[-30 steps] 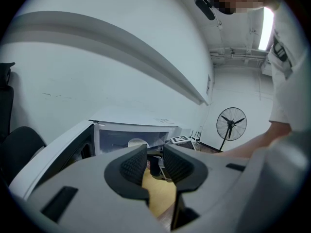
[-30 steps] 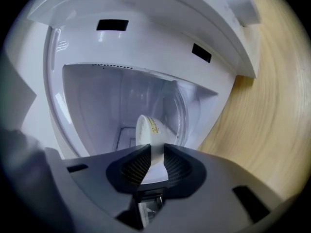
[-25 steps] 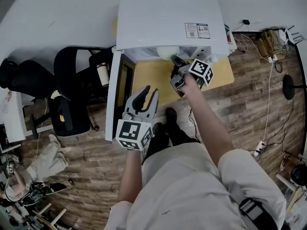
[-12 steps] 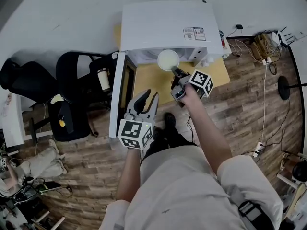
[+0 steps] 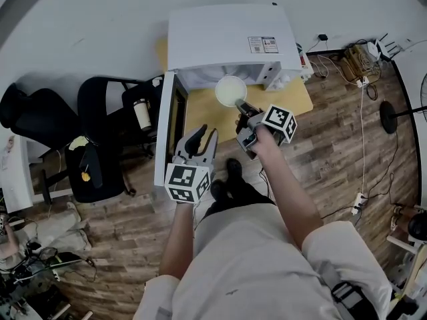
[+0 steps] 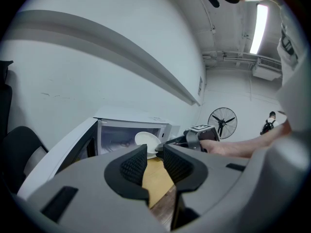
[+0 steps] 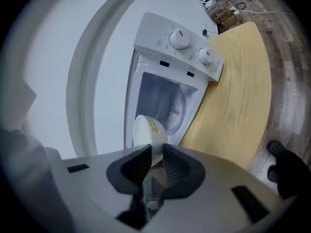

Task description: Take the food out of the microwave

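Bowl: the white bowl (image 5: 231, 91) hangs in the air just in front of the open microwave (image 5: 230, 39), above the back part of the desk (image 5: 207, 115) (no view shows if food is inside it).
Right gripper: the right gripper (image 7: 156, 155) is clenched on the near rim of the bowl, and the bowl wall passes between its jaws.
Left gripper: the left gripper (image 6: 155, 155) has its jaws apart with nothing between them. It is beside the open door (image 5: 162, 132), well apart from the bowl.
Key relation: the bowl sticks out beyond the right fingertips, on the microwave side, so I judge the way out is back toward the person.
Nearer hand: the right one, which already carries the bowl.
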Motion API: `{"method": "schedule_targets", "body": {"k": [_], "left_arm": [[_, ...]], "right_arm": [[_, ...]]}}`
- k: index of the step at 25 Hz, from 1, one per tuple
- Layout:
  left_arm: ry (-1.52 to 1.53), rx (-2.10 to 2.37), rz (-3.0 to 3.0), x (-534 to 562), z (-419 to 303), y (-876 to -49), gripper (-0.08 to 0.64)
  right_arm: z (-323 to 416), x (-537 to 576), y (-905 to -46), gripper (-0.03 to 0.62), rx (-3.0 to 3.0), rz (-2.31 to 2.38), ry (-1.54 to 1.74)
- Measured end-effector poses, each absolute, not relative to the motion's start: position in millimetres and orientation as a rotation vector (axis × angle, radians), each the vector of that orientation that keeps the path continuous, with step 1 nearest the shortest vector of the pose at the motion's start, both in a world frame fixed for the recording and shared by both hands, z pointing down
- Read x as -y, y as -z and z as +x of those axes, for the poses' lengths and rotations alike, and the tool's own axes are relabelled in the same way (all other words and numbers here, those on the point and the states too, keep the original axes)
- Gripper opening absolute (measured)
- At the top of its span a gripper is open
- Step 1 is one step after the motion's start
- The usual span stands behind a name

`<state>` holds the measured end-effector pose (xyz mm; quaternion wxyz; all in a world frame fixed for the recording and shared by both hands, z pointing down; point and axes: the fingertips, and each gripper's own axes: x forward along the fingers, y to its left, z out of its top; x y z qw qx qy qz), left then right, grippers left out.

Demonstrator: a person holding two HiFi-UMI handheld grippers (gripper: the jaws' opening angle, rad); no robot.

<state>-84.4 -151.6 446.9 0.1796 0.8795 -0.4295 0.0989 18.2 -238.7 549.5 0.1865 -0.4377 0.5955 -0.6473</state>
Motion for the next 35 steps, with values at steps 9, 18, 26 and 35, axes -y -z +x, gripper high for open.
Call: {"method": "schedule_targets", "body": {"k": [9,18,26,35], "left_arm": [[-0.263,1.189,2.522,136.0,-81.8,-444.4,0.1],[-0.266,1.173,2.54,116.7,-84.1,-443.5,0.092],[-0.263,1.163,2.546,104.7,-88.2,-446.6,0.071],[-0.275,1.175,2.547,107.6,-88.9,-446.1,0.044]], "right_arm": [[9.3,200.8,-511.2,0.058,-1.704,-1.207,1.775],[5.1,172.6,-486.0,0.06,-1.707,-1.226,1.733],[3.9,151.1,-478.5,0.06,-1.699,-1.228,1.722],[2.6,146.1,-475.6,0.06,-1.703,-1.227,1.726]]}}
